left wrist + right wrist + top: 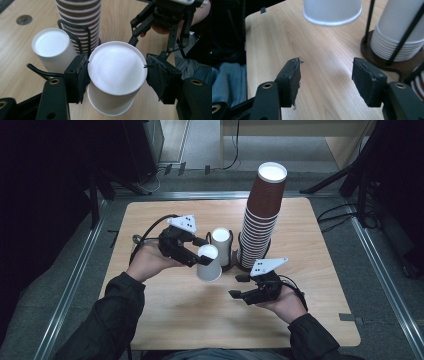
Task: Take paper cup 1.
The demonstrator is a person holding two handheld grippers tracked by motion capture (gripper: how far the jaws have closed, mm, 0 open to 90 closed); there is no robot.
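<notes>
Beside the tall brown cup stack [261, 220] on the table [190, 315], the left gripper [196, 254] is clasping an upturned white paper cup [208, 263] aloft; light and crushable, it wants a gentle mid-wall squeeze. The right gripper [239, 286] is hanging agape, empty.

The held white cup [332, 11] is cut off by the right gripper view's top edge.

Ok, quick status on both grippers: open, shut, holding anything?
Left gripper: shut on an upside-down white paper cup, lifted off the table.
Right gripper: open, holding nothing, over the wooden table.
</notes>
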